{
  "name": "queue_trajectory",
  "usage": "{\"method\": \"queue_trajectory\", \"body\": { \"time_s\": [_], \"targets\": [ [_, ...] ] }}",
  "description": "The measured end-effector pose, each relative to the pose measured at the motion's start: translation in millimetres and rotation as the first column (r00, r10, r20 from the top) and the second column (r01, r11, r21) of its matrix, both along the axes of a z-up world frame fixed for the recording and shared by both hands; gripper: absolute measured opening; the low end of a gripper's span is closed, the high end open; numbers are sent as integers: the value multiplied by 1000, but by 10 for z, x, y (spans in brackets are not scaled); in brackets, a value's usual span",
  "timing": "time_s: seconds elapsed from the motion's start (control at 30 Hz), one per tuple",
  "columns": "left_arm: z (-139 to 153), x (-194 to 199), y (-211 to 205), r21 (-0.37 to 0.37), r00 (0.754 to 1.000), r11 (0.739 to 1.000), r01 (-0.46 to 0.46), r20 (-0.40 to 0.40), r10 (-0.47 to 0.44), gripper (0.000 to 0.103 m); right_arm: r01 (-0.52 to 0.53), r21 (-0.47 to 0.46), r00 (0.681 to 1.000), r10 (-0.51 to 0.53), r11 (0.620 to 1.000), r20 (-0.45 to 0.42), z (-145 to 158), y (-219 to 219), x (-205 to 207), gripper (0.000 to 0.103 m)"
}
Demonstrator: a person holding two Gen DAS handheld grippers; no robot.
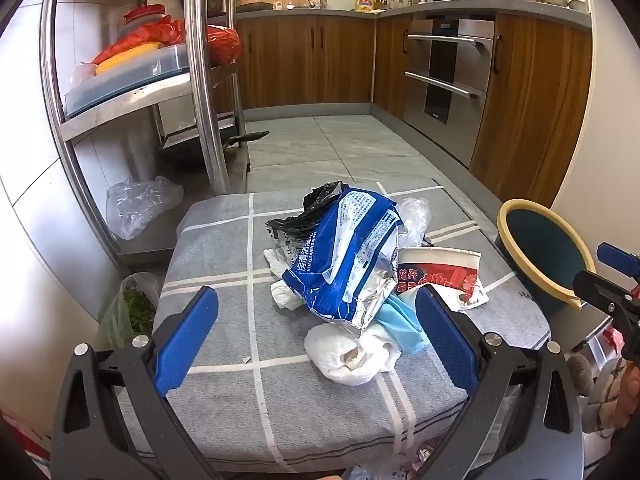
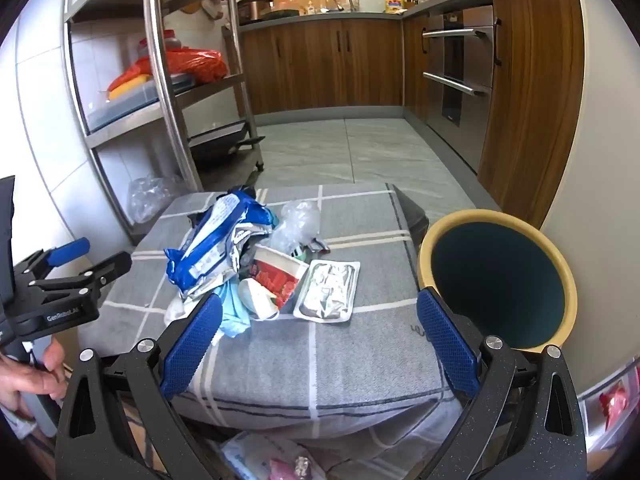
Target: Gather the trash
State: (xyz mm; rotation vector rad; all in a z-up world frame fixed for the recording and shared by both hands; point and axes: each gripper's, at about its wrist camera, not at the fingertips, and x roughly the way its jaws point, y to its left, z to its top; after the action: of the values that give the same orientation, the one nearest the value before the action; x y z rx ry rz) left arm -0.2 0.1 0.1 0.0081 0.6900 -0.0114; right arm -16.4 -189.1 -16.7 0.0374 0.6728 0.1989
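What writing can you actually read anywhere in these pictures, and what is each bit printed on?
"GenRobot.AI": white letters on the black body of the left gripper.
"CLEANING WIPES", with the word before it cut off: on the blue wipes packet, beside large white Chinese characters.
Red Chinese characters on the paper cup: partly hidden, not readable for sure.
Fine print and barcode digits on the packet: too small to read.
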Motion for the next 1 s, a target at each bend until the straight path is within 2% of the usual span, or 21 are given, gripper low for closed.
{"method": "queue_trajectory", "body": {
  "time_s": [0.27, 0.47, 1.0],
  "targets": [
    [16, 12, 92, -7, 1000, 1000, 12, -5, -12, 97, -2, 2, 1000, 2, 1000, -2, 5, -4, 0, 97],
    [30, 21, -53, 2, 1000, 1000, 2, 4, -2, 97, 0, 4, 1000, 0, 1000, -1, 5, -7, 0, 97],
    [23, -10, 19, -12, 1000, 1000, 0, 6, 0, 97, 1, 8, 1000, -1, 1000, -2, 21, -34, 7, 97]
  ]
}}
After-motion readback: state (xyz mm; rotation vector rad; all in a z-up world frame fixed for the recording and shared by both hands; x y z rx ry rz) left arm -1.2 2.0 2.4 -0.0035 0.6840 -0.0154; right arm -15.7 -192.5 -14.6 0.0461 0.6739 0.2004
